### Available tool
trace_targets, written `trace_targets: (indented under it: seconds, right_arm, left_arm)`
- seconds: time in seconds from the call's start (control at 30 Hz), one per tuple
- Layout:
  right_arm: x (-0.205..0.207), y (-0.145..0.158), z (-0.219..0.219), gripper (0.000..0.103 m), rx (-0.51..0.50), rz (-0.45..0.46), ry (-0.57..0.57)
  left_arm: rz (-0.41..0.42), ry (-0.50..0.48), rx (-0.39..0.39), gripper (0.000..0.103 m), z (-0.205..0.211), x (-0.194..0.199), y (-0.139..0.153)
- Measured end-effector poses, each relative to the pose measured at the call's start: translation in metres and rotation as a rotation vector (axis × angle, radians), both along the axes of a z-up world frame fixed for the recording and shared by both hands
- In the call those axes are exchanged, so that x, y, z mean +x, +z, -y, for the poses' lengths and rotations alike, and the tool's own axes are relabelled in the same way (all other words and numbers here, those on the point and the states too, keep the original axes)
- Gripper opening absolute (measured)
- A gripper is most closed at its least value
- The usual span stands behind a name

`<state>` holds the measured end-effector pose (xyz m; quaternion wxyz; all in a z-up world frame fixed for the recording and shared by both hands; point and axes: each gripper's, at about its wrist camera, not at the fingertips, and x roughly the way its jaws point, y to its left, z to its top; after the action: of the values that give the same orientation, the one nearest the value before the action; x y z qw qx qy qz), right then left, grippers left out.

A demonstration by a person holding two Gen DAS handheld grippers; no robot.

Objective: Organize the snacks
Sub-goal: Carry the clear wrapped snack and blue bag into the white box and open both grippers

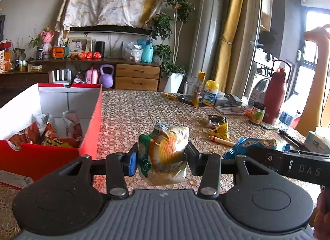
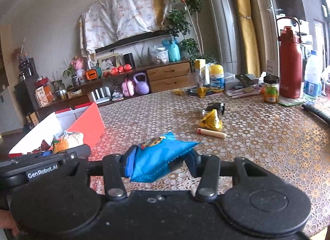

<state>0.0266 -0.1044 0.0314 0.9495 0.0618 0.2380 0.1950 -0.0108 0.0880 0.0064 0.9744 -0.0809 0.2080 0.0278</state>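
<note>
A wide stretch of bare tablecloth (image 2: pixel 257 147) is being left free ahead. The left side is being blocked by the red box (image 1: pixel 90 134); the far right edge is being crowded by the red flask (image 2: pixel 289 64) and jars (image 2: pixel 271 89).

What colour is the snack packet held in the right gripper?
Bright blue, with a small cartoon print near its top: the snack packet shows best in the right wrist view.

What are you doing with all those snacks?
A person is tidying snacks with two hand-held grippers. The left gripper is clamped on a clear packet with a green and orange label, beside the red cardboard box that already holds snacks. The right gripper is clamped on a shiny blue packet. A yellow triangular packet lies on the table.
</note>
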Motion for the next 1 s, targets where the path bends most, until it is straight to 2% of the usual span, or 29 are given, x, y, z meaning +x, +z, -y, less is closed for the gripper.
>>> trace_targets:
  seconds: [0.5, 0.8, 1.0]
  right_arm:
    - [-0.003, -0.005, -0.024, 0.048, -0.023, -0.009, 0.049]
    - [-0.004, 0.005, -0.046, 0.048, -0.023, 0.017, 0.111]
    - [0.001, 0.019, -0.071, 0.048, -0.017, 0.053, 0.181]
  left_arm:
    - [0.003, 0.034, -0.015, 0.046, -0.013, -0.005, -0.006]
    - [0.048, 0.064, -0.007, 0.046, -0.027, -0.011, 0.008]
    - [0.064, 0.107, -0.005, 0.046, -0.051, -0.013, 0.018]
